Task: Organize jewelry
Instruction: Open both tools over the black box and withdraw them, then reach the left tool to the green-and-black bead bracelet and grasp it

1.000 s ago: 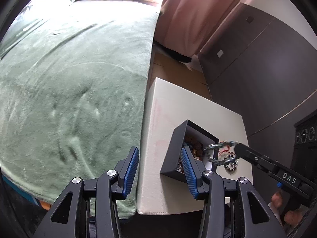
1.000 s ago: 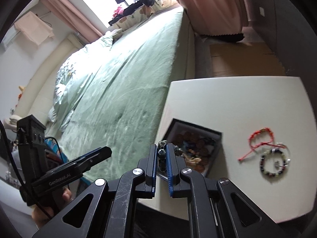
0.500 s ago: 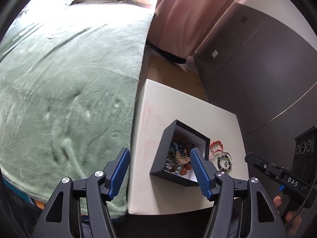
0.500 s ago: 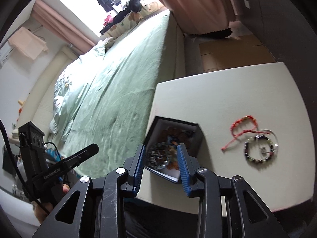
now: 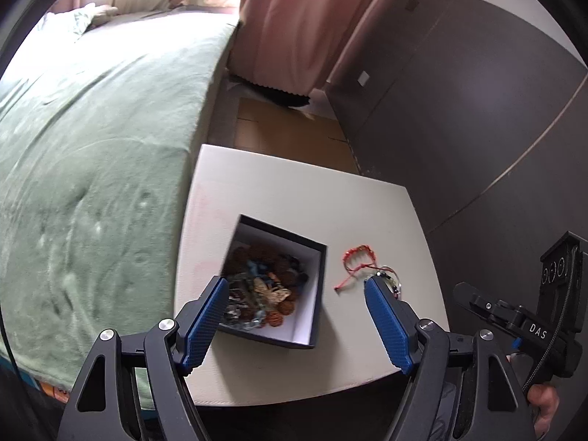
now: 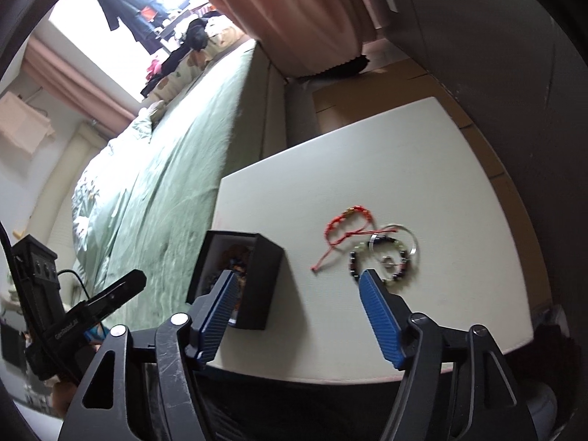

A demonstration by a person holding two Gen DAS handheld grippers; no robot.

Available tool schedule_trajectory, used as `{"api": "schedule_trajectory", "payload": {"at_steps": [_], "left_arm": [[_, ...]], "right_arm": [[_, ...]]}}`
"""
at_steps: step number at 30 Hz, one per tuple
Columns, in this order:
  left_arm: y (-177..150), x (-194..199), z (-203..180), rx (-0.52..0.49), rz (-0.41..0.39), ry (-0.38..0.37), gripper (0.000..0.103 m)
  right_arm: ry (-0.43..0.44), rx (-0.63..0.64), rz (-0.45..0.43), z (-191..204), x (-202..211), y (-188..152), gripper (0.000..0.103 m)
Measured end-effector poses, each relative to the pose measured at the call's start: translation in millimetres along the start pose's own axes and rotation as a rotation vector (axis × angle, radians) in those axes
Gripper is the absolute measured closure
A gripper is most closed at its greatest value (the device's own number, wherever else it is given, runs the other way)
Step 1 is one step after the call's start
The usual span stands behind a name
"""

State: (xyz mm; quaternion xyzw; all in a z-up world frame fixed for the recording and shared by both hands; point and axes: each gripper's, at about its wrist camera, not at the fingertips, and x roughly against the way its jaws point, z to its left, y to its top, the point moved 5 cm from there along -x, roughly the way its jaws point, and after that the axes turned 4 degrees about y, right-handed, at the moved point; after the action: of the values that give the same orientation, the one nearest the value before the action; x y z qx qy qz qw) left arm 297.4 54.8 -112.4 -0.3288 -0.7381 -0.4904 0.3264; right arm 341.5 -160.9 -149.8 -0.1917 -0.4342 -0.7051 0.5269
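A black box with a white lining holds several beaded bracelets on a white table. It also shows in the right wrist view. A red cord bracelet lies to its right, also in the left wrist view. A dark beaded bracelet and a silver bangle lie overlapped beside it. My left gripper is open and empty above the box. My right gripper is open and empty above the table, between box and bracelets.
A bed with a green blanket runs along the table's left side. Pink curtains hang behind. A dark cabinet wall stands on the right. Wood floor lies beyond the table.
My right gripper let a beaded bracelet go into the box, opened wide and drew back to the right. My left gripper opened wider and pulled back.
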Motion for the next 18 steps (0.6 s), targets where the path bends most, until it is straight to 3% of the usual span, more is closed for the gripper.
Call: {"api": "schedule_trajectory", "payload": {"at_steps": [11, 16, 18], "left_arm": [[-3.3, -37.5, -67.2, -0.086, 0.067, -0.034, 0.028], [-7.4, -64.9, -95.3, -0.111, 0.135, -0.047, 0.046], [-9.2, -75.9, -103.3, -0.112, 0.162, -0.045, 0.048]], "right_arm": [[-0.018, -0.096, -0.049, -60.3, 22.1, 6.2, 0.028], [-0.013, -0.123, -0.061, -84.3, 29.9, 8.1, 0.028], [-0.010, -0.134, -0.066, -92.2, 32.0, 8.2, 0.028]]}}
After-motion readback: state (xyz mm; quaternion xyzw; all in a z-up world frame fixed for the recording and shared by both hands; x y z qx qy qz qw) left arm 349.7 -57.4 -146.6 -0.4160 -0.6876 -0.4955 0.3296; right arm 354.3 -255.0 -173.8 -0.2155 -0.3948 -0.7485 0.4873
